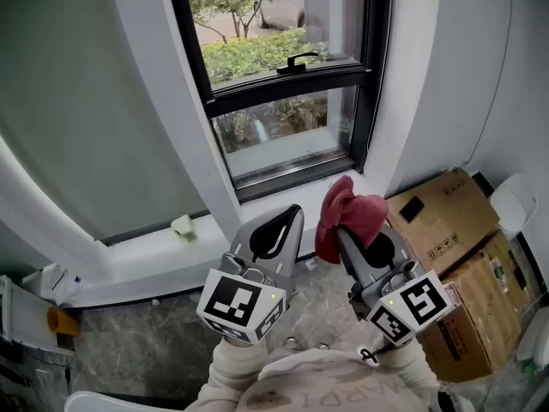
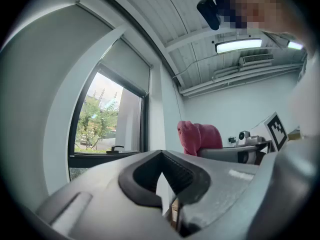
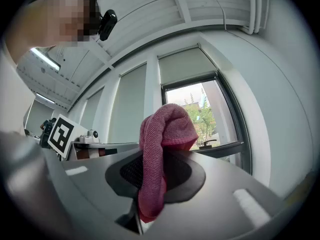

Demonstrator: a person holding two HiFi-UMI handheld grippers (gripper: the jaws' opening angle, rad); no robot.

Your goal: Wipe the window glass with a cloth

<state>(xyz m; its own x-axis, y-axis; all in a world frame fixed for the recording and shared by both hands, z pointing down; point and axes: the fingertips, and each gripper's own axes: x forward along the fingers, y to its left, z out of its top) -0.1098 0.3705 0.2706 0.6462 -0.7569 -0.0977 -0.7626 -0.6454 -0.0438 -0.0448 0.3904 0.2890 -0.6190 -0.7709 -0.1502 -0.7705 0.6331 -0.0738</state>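
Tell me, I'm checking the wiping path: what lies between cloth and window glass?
In the head view, only the dark frame rail and a strip of white sill separate the red cloth in the right gripper from the window glass.

light: daylight via window (image 1: 283, 101) | gripper views: fisheye, dark corners | focus: sharp

We face the window glass (image 1: 279, 131), with the window handle (image 1: 300, 60) on the sash above its lower pane. Our left gripper (image 1: 290, 217) and right gripper (image 1: 345, 232) sit side by side before the sill (image 1: 146, 251), the cloth (image 1: 347, 211) pinched between the right one's jaws. Cardboard boxes (image 1: 446, 221) lie stacked to the right, below the window.
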